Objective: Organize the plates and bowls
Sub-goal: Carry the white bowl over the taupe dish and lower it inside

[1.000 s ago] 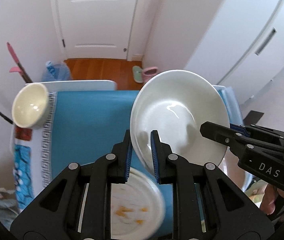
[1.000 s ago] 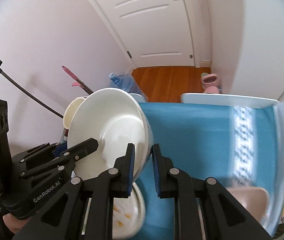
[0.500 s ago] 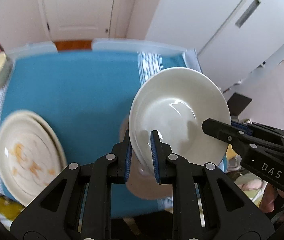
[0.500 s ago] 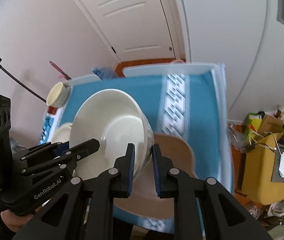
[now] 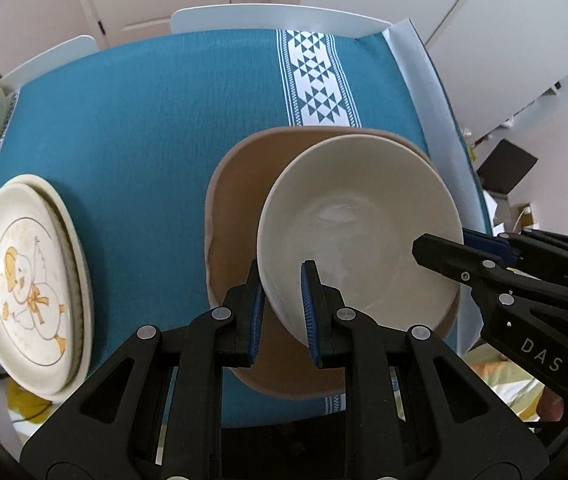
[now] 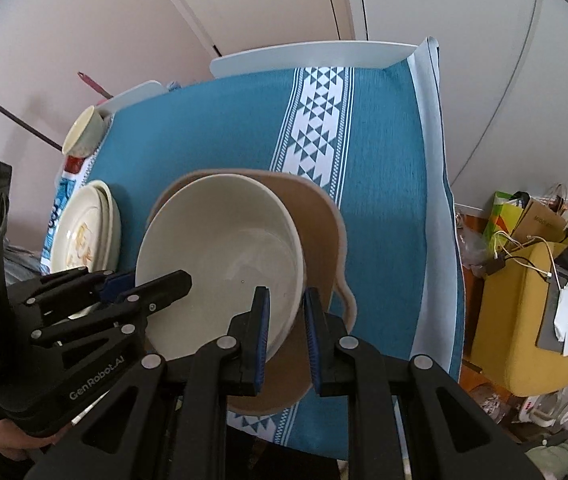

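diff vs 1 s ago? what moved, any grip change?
Both grippers carried the white bowl from beside the duck plate stack across and down; it now sits over the tan plate. No grip change: left gripper and right gripper each stay shut on the bowl's rim. Duck plates and the small cup haven't moved on the blue tablecloth.

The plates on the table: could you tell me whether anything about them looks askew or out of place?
Yes, slightly. The two cream plates at the left edge of the table are stacked off-centre, so the lower rim sticks out on one side. The white bowl, gripped at opposite rims by both grippers, sits tilted over the brown plate. Nothing looks spilled or broken.
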Motion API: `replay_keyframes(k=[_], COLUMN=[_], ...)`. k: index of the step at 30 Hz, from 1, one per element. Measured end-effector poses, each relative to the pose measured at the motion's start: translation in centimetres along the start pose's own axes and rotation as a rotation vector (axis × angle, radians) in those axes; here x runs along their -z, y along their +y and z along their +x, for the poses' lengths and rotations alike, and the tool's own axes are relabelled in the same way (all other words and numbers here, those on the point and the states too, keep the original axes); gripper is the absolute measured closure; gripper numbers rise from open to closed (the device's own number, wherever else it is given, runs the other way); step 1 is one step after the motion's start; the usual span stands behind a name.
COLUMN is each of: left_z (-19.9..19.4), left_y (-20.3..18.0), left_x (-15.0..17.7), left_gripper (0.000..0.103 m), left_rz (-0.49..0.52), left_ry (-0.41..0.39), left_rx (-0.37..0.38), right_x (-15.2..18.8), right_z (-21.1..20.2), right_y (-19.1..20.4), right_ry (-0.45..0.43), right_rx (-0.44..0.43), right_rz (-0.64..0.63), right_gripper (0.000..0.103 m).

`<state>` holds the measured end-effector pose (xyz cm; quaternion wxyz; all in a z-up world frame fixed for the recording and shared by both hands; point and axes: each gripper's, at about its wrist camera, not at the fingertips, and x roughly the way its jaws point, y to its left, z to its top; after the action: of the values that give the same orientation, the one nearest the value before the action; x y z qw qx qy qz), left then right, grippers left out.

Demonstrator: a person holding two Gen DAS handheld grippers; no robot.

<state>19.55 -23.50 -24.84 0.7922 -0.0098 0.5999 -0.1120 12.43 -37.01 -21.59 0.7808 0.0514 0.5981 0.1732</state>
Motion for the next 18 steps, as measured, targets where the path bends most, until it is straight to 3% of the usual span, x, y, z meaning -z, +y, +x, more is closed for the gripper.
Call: replay_keyframes(k=[10,18], left_z=[-0.05,-0.09], left_y=[-0.35,-0.46], left_x=[-0.31,-0.33], left_gripper=[0.087,0.087], left_rz=[0.032,0.039], left_ry=[-0.013,-0.015], left_rx=[-0.064,-0.070], right_x=[0.04,0.19], right_z=[0.67,0.66], right_y=[-0.24,-0.18], right_ry=[0.013,0.010], right_rx=[-0.005,-0.008], right_rz=[-0.014,-0.015], right_gripper=[0.087,0.087])
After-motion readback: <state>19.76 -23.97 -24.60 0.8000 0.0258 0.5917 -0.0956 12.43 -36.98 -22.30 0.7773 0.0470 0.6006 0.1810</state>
